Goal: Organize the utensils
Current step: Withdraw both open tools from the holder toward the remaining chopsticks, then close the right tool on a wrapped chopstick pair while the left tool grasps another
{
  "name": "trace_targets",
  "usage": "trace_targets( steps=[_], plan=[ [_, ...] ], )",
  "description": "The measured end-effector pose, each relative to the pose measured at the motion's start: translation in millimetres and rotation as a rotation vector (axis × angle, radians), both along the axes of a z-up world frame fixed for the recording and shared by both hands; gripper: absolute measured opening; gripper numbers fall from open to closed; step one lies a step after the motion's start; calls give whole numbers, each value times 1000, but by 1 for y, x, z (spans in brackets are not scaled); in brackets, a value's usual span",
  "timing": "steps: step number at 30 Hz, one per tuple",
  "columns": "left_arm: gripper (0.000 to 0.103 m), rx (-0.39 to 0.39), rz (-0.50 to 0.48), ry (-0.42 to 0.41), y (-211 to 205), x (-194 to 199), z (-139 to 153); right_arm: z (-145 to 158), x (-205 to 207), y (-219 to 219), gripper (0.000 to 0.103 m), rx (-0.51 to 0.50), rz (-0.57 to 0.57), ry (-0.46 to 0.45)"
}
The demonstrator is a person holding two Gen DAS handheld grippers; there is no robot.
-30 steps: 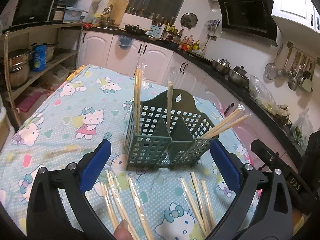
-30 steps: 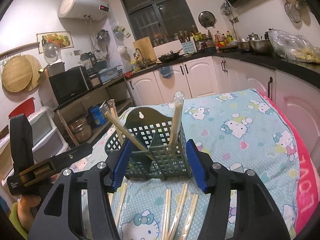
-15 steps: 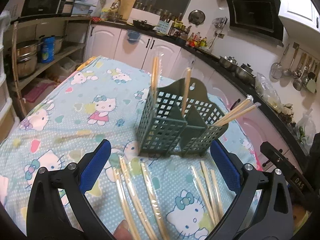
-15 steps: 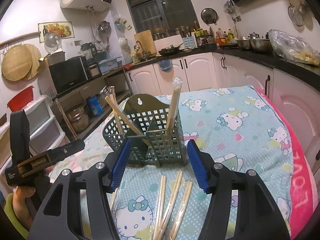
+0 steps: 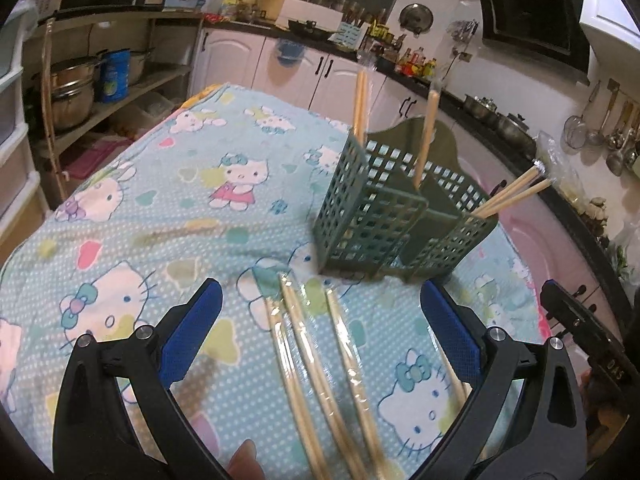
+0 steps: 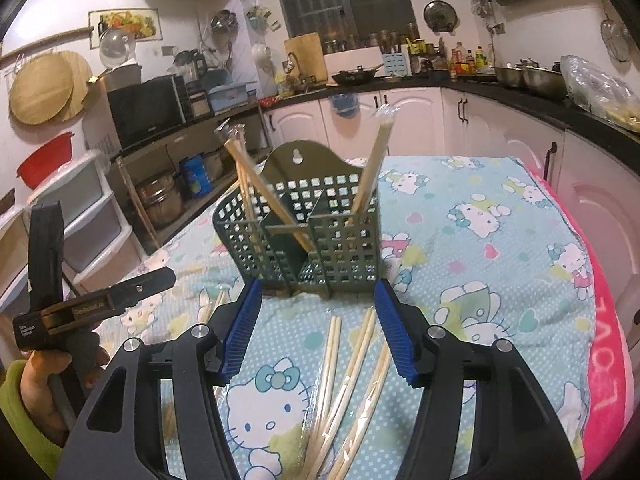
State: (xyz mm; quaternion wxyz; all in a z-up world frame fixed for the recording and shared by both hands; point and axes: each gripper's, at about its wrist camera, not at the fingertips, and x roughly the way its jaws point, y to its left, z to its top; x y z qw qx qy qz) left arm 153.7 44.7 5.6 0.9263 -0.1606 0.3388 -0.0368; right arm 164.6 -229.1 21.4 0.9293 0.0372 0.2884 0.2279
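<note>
The dark green plastic lattice utensil caddy (image 5: 394, 216) stands on the blue cartoon-cat print tablecloth (image 5: 168, 216) with wrapped wooden chopsticks upright in its compartments. More plastic-wrapped wooden chopsticks (image 6: 352, 376) lie in front of it. The left gripper (image 5: 320, 332) and right gripper (image 6: 318, 330) hover with jaws wide, holding nothing

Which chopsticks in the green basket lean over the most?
The pair in the green basket's right compartment, seen from the left claw. It tilts far outward; the others stand nearly upright.
</note>
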Motion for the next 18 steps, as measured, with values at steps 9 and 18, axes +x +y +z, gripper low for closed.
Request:
trace_targets(
  steps=[9, 18],
  plan=[
    [69, 31, -22, 81, -2, -3, -26, -11, 4, 15, 56, -41, 44, 34],
    [52, 27, -36, 158, 2, -1, -47, -28, 15, 29, 49, -83, 68, 93]
  ],
)
